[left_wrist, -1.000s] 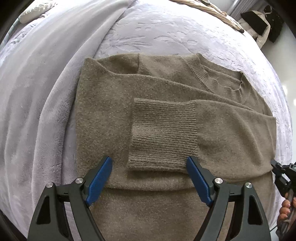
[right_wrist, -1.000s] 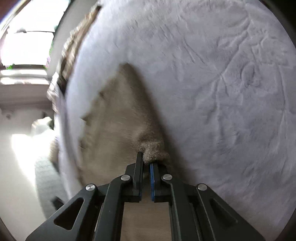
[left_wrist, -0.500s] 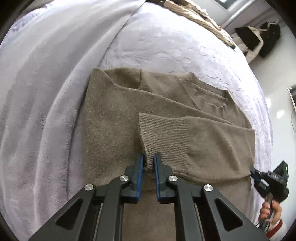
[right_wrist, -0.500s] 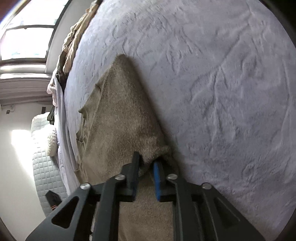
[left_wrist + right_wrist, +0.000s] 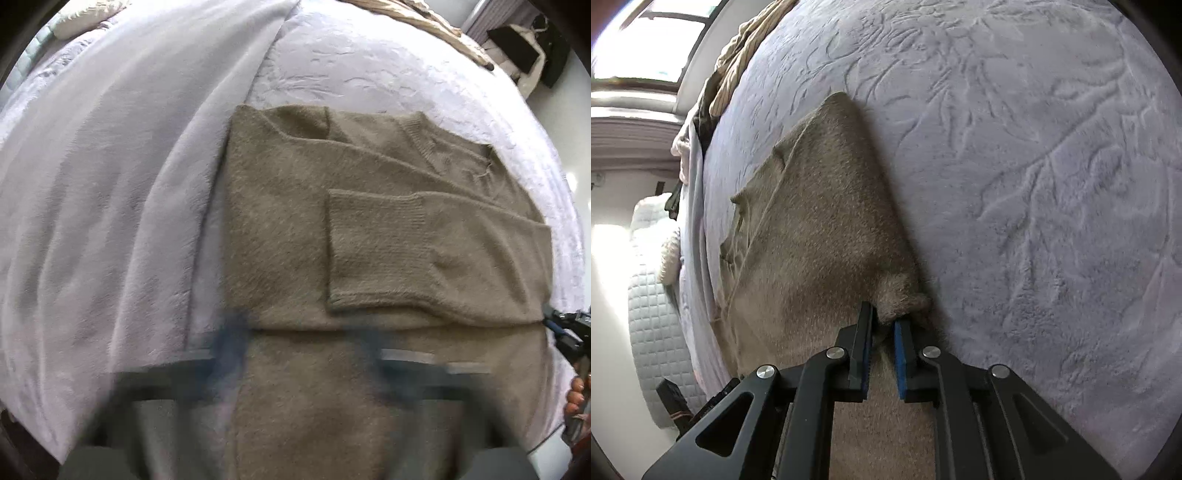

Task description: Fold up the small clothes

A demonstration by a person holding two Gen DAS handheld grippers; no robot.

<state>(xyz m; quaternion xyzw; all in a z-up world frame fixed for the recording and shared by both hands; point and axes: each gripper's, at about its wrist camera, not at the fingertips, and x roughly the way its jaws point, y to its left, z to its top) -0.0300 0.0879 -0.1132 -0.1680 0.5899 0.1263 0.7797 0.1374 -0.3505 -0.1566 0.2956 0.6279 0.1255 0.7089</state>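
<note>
Left gripper (image 5: pixel 299 354), jaws just opened, is shown empty; right gripper (image 5: pixel 882 332) is clamped on the soft, limp sweater (image 5: pixel 295 206) fold, best gripped at edges.

— Looks like a bedroom at home?
— Clearly: plush embossed bedspread (image 5: pixel 1034 184) over a bed, quilted pillow (image 5: pixel 653 332) (pale grey), loose clothes (image 5: pixel 738 48) heaped beneath a bright window (image 5: pixel 646 40).

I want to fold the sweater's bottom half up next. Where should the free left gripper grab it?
Grip the sweater at its left side edge, below the folded cuff, coming from the blanket side: that edge lies flat and bare, mirroring the right gripper's hold.
</note>
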